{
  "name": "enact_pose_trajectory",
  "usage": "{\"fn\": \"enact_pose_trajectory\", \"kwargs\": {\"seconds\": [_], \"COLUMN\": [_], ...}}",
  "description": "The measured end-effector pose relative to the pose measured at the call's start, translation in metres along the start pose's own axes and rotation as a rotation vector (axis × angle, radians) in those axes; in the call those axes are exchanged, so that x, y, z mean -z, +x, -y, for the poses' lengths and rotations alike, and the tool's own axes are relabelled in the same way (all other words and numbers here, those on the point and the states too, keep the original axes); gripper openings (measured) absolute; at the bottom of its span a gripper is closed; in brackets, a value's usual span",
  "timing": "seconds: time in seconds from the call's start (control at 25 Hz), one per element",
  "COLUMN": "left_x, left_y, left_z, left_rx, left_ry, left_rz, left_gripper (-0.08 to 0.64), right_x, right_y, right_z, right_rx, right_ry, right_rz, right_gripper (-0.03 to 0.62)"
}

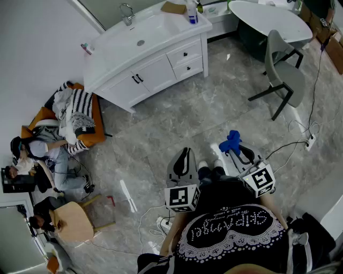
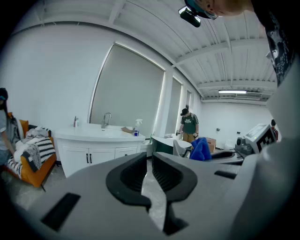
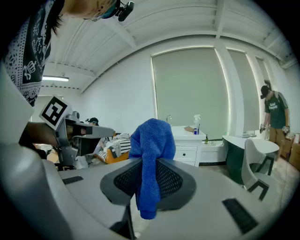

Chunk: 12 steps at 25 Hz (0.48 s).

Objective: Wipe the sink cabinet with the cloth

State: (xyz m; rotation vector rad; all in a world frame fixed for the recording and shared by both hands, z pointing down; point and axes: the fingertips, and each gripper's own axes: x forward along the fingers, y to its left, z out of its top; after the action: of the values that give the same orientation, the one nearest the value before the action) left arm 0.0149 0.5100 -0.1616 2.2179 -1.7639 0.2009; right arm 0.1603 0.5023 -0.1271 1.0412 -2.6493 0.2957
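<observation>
While the person is standing on the grey tiled floor, well apart from the white sink cabinet, both tools are being carried low and close to the body. This is suggesting that no wiping is under way and that an approach across the floor is needed first. The right hand-held gripper is clamping the blue cloth between its two meshed pads. The jaws are pressing onto the fabric, with a bunched fold standing up above them and a shorter tail hanging below. Gripping the cloth near its middle is probably leaving enough loose material in front to be pressed flat against a door or drawer front. The left hand-held gripper is holding nothing and touching nothing. Its jaws are lying almost together, with only a thin slit of floor showing between the ribbed pads. It is most likely being kept free as the idle tool, since the task is calling for a single cloth. Both tools are pointing roughly toward the cabinet, whose top is carrying a faucet and a spray bottle. The cabinet's doors and drawers are all appearing shut, so the flat white fronts are presenting the likeliest surfaces for the cloth.
</observation>
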Motion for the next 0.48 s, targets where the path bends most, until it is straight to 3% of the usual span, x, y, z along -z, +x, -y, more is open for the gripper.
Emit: {"fn": "enact_pose_trajectory", "kwargs": {"seconds": [0.48], "left_x": [0.0], "left_y": [0.01], "left_z": [0.03], "left_rx": [0.032], "left_ry": [0.039], "left_rz": [0.013], "left_gripper": [0.038], "right_x": [0.009], "right_y": [-0.023], "right_z": [0.021], "right_rx": [0.024], "right_ry": [-0.009], "right_rz": [0.0], "right_gripper": [0.08]}}
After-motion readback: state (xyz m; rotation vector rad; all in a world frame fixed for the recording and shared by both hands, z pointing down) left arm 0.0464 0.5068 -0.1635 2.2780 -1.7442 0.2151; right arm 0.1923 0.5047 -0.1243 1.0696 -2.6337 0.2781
